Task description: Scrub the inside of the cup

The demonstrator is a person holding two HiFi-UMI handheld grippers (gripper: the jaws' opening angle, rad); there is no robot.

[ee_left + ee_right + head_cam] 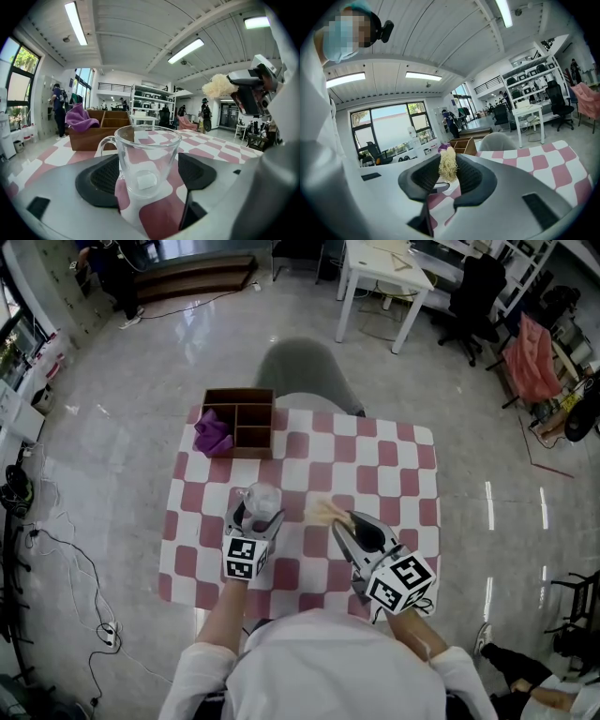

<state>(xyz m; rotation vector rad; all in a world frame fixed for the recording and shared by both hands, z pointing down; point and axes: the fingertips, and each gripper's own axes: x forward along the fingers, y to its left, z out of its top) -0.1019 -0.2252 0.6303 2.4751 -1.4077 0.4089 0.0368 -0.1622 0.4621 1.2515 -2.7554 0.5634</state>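
Observation:
A clear glass cup [263, 500] with a handle stands upright on the red-and-white checked table [412, 474]. My left gripper [257, 511] is shut on its lower body, one pad on each side. In the left gripper view the cup [147, 154] looks empty between the dark pads [101, 176]. My right gripper [343, 522] is shut on a pale yellow fibrous scrubber [323, 512], held just right of the cup and apart from it. That scrubber [447, 164] sticks up from between the right jaws and also shows in the left gripper view as the scrubber [218, 86].
A brown wooden organizer [239, 393] with a purple cloth [213, 434] in its left compartment stands at the table's far left. A grey chair [300, 367] sits behind the table. A white desk [380, 277] and office chairs stand farther back.

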